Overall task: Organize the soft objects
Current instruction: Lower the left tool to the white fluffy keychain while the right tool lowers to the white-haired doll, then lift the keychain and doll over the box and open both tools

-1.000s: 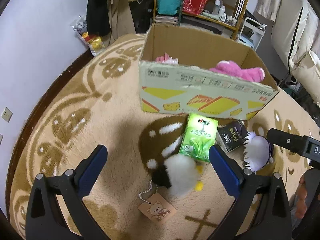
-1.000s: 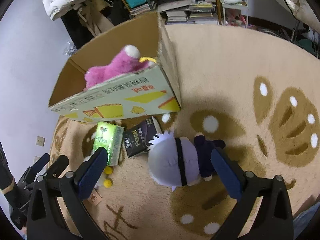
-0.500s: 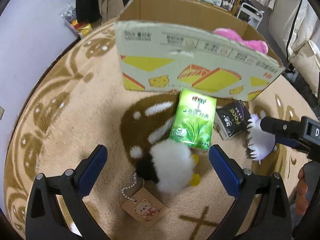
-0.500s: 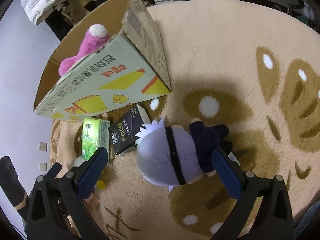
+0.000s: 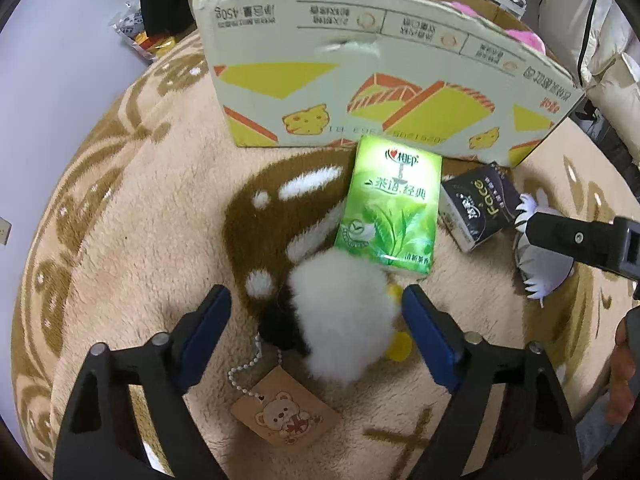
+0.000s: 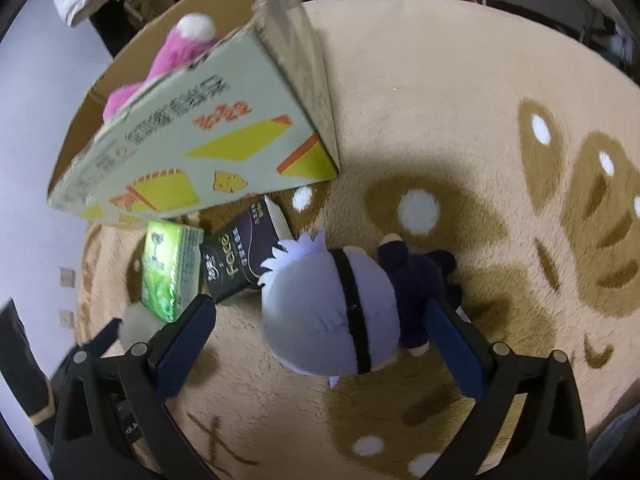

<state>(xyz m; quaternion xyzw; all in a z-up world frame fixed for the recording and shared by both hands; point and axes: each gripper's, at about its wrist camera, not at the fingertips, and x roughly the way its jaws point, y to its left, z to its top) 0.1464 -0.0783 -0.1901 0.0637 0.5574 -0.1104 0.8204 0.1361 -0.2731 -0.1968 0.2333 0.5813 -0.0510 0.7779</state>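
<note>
A white fluffy plush with a black part and yellow feet lies on the rug, a bear tag chained to it. My left gripper points down over it. Its jaws are closing with the plush between them, and a gap still shows on the left side. A doll with a lavender head, black band and navy body lies between the fingers of my right gripper, which is open. The cardboard box stands behind, with a pink plush inside.
A green tissue pack and a black tissue pack lie against the box front, between the two toys. The patterned beige rug stretches to the right. Shelves and clutter stand behind the box.
Both grippers have come down closer to their toys. The left jaws have narrowed around the white plush. The right jaws stay wide around the doll.
</note>
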